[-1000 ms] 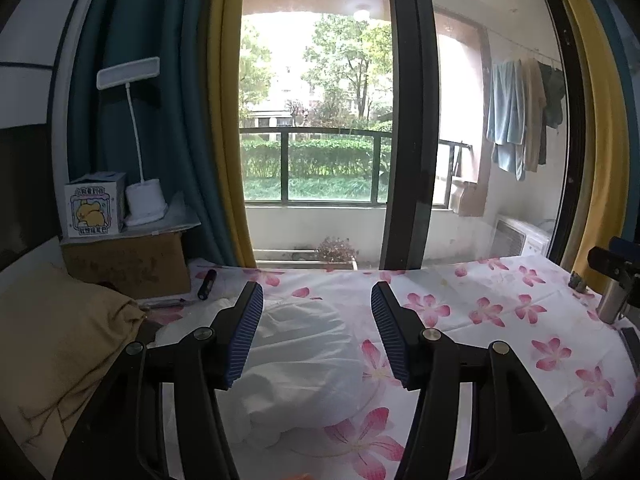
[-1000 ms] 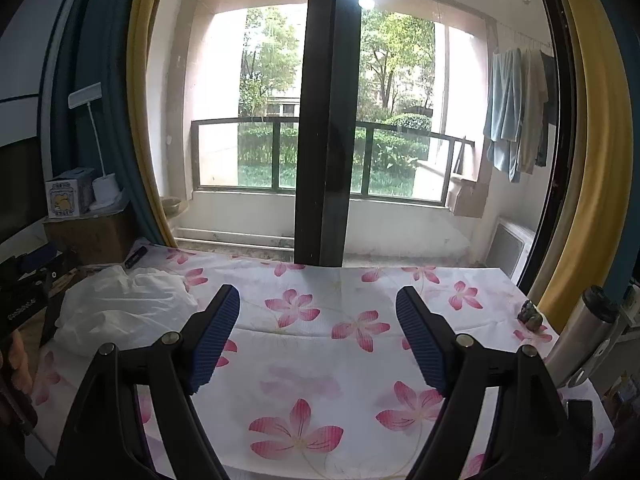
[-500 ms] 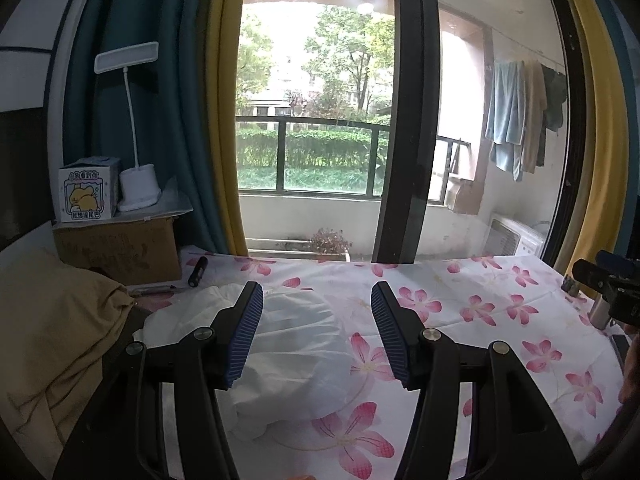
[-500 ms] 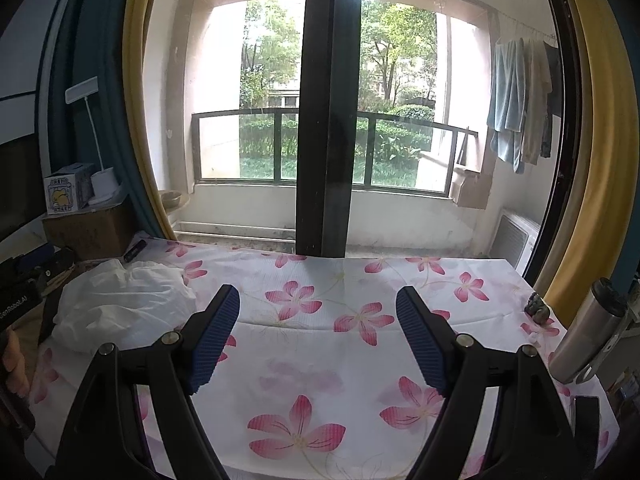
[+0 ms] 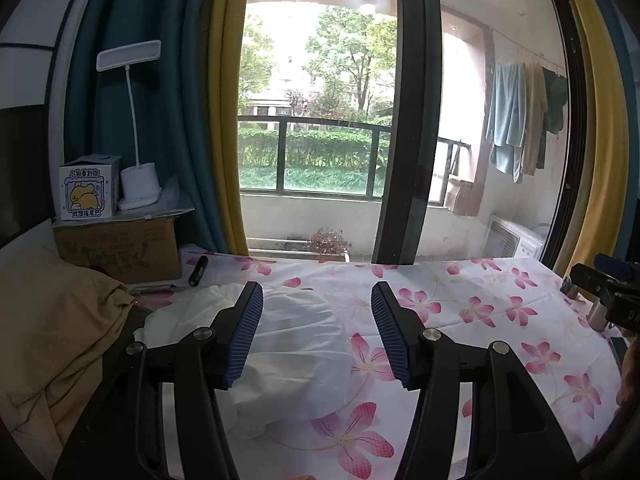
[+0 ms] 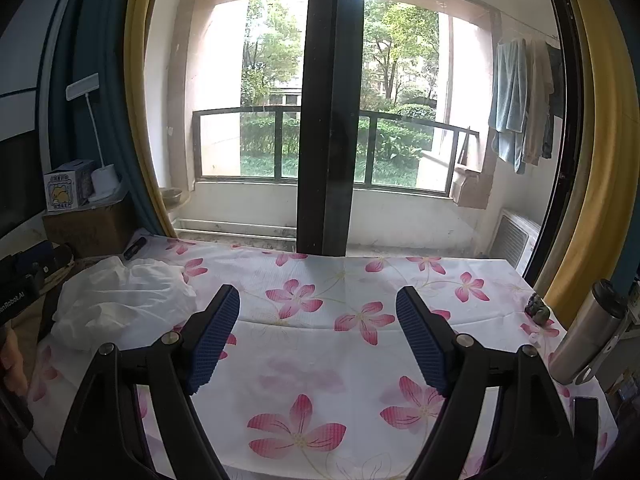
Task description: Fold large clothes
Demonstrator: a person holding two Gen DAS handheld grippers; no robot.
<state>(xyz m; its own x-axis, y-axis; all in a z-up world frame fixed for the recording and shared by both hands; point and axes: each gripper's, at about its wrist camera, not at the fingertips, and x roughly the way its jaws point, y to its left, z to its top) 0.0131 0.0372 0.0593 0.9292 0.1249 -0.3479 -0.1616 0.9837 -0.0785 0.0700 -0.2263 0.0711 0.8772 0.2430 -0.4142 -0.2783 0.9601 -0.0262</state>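
Item one, the task's thing: we count a white garment [image 5: 296, 344], crumpled in a loose heap on the left part of the table [image 6: 344, 368], which is covered by a white cloth printed with pink flowers. Item two: our left gripper [image 5: 317, 334] hangs above the table with the heap in front of it; its jaws stand apart with nothing between them, and we see no pad touching the fabric. Item three: our right gripper [image 6: 318, 338] sits over the bare middle of the flowered cloth, jaws wide apart and empty, the garment well off to its left. Item four, left edge: a tan cloth [image 5: 52, 340] bunched beside a cardboard box [image 5: 120, 250], which carries a small printed carton [image 5: 88, 192] and a white desk lamp [image 5: 138, 184]; a black marker-like object [image 5: 198, 270] lies just beside the box. Item five, right edge: a steel flask [image 6: 588, 332] and a small dark object [image 6: 538, 308]. Item six, background: a large window with blue and yellow curtains and laundry hanging on the balcony.
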